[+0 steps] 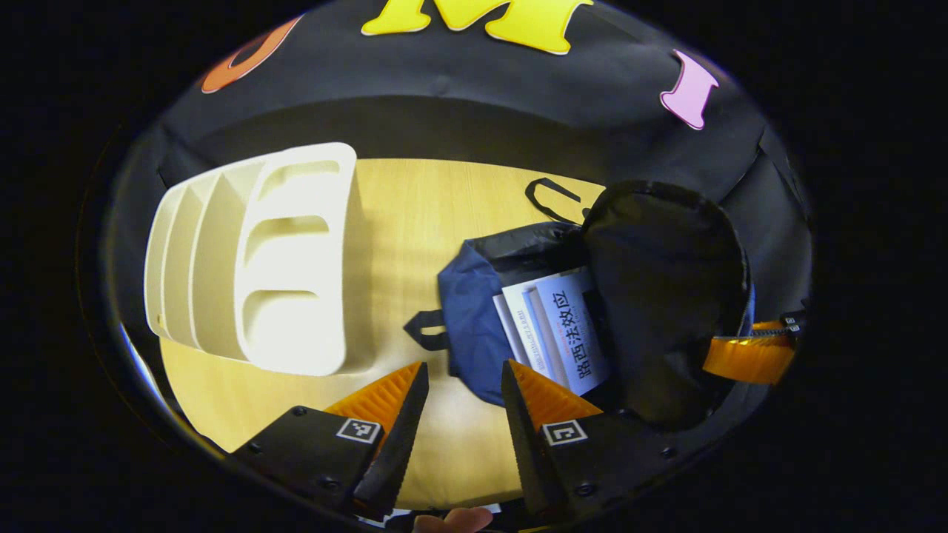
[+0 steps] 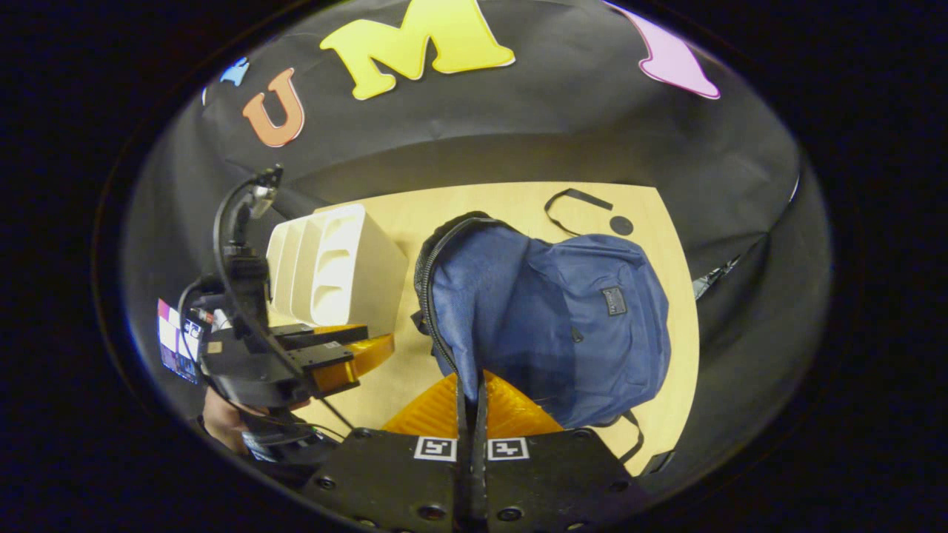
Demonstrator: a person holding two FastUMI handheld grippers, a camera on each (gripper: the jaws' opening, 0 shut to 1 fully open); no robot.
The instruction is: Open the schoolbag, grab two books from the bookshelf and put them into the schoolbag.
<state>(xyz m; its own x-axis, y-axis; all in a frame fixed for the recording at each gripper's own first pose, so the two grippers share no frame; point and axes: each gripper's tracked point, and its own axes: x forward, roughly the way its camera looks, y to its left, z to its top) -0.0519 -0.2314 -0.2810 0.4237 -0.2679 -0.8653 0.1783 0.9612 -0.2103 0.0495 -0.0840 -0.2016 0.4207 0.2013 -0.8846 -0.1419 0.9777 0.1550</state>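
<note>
Two books (image 1: 552, 333) lie inside the open bag (image 1: 474, 326) on the bench (image 1: 415, 222); the top cover bears Chinese writing. Left of the bag stands the white shelf (image 1: 255, 259). Left gripper (image 1: 465, 385) hovers near the bag, jaws apart, empty. Right gripper (image 2: 471, 403) has its jaws closed on the bag's flap edge (image 2: 444, 311).

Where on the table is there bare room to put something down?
Bare table lies between the white bookshelf and the schoolbag, and behind both toward the wall. It is crowded at the bag, where the right gripper pinches the flap over the books.
</note>
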